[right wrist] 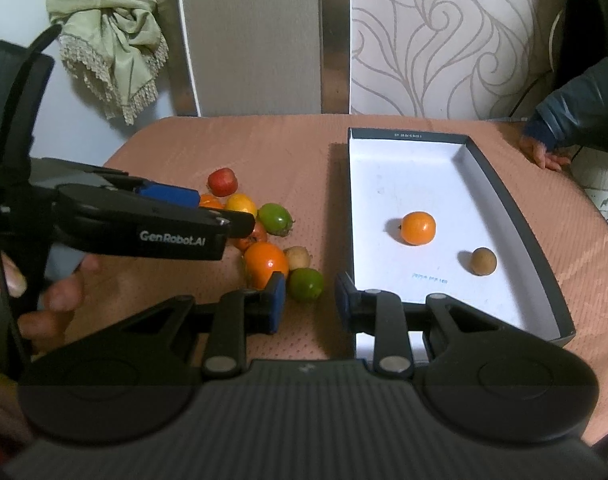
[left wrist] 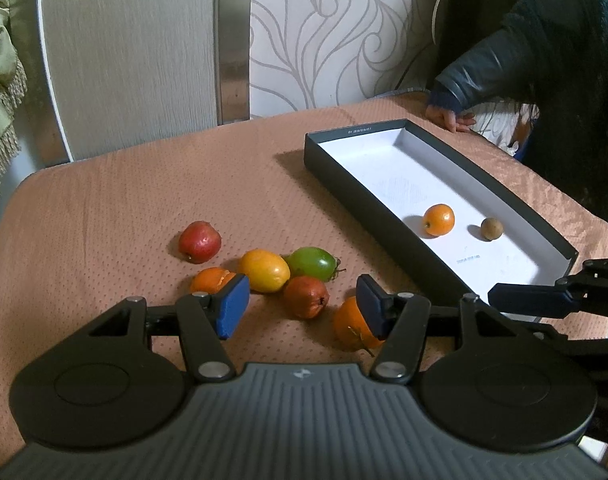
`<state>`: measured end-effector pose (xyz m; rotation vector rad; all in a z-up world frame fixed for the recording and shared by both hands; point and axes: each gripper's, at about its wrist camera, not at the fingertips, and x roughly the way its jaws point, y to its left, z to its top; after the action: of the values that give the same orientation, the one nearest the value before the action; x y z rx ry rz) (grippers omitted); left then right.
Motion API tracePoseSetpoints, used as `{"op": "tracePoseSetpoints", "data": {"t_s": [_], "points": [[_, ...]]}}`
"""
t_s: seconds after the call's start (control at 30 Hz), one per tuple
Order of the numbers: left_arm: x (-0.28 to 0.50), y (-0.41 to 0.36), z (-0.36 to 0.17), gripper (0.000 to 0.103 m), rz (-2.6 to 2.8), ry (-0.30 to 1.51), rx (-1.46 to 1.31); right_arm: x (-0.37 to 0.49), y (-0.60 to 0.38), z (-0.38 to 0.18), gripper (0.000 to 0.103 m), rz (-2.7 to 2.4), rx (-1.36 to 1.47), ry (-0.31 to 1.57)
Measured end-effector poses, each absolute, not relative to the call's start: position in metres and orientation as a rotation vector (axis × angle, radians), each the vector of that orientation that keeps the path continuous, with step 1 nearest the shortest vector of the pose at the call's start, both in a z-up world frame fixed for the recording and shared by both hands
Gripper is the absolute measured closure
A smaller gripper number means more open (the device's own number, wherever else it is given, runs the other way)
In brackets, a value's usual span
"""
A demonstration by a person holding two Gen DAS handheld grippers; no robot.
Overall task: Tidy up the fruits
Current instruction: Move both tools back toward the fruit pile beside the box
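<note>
A pile of fruit lies on the tablecloth: a red apple (left wrist: 199, 241), a yellow fruit (left wrist: 263, 270), a green fruit (left wrist: 312, 263), a small red fruit (left wrist: 306, 297) and two oranges (left wrist: 350, 324). My left gripper (left wrist: 301, 305) is open and empty, hovering over the pile with the small red fruit between its fingers. A dark box (right wrist: 512, 216) with a white inside holds an orange (right wrist: 418, 227) and a small brown fruit (right wrist: 483, 261). My right gripper (right wrist: 308, 300) is open and empty by the box's near left corner, with a green lime (right wrist: 306, 285) just ahead.
Another person's hand (left wrist: 450, 117) rests on the table's far right edge. A padded chair back (left wrist: 131, 52) stands behind the table, and a green cloth (right wrist: 107, 36) hangs at the left. A small brown fruit (right wrist: 297, 256) lies by the lime.
</note>
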<state>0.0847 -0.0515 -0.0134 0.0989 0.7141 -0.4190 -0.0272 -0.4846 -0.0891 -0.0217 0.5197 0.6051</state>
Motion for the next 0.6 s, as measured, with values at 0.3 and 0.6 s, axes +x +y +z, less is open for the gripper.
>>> {"op": "tracePoseSetpoints", "data": {"t_s": [0.3,0.6], "points": [[0.089,-0.047,-0.017,0.038,-0.432,0.721,0.11,-0.019,-0.48,-0.097,0.073,0.562,0.003,0.562],[0.094,-0.044,-0.02,0.038,-0.44,0.729,0.116,-0.011,-0.47,-0.102,0.073,0.536,-0.001,0.6]]}}
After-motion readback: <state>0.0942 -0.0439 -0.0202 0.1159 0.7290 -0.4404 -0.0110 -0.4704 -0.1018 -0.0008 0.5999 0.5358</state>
